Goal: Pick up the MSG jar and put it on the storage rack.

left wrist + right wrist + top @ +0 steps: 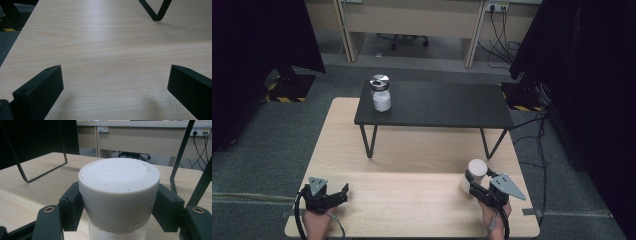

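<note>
White-lidded jar (pixel 119 195) sits right between the jaws of the right gripper (pixel 478 184), both pads pressed against the lid's sides, so that hand has it clamped just below the rim, probably to lift it or twist the cap without crushing the clear body underneath. Look at it: a broad, flat, matte white lid with a stepped collar, and below it a see-through wall with something pale inside. Over on the other side, the left gripper (pixel 335 195) rests low with its jaws spread wide, bare wooden table (pixel 105 50) ahead of them, holding nothing. Well beyond both grippers, a second jar with a metal lid (pixel 381 93) stands on the black raised shelf (pixel 447 106), out of the way.
</note>
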Motion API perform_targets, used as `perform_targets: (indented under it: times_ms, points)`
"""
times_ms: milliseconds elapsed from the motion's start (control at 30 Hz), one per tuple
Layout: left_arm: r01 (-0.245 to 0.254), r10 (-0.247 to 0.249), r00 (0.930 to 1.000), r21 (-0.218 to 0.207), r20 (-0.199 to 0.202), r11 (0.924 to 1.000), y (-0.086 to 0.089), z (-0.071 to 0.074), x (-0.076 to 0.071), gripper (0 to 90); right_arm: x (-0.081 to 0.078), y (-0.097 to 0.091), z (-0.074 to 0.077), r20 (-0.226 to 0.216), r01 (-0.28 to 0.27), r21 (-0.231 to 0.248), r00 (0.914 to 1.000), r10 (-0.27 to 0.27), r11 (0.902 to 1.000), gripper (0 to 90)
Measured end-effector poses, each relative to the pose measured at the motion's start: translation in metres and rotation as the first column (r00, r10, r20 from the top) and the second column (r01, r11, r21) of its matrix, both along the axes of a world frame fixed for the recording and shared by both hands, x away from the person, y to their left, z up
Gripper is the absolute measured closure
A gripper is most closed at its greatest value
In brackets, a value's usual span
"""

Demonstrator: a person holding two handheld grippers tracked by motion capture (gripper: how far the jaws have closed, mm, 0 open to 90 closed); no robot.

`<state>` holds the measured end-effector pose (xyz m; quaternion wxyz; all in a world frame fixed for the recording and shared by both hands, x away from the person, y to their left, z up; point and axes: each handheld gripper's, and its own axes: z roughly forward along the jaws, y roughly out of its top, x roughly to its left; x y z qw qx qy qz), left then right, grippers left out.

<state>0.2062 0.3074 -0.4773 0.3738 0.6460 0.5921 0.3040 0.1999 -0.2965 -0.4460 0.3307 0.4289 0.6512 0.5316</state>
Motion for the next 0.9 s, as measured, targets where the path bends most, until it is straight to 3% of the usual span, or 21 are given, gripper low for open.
perform_targets:
  times_ms: [900]
  points:
    - [-0.001, 0.001, 1.0, -0.021, 0.004, 0.9998, 0.003, -0.001, 0.0, 0.0, 0.005, -0.008, 0.054, 0.01, 0.061, 0.011, 0.9981, -0.061, 0.9981, 34.0]
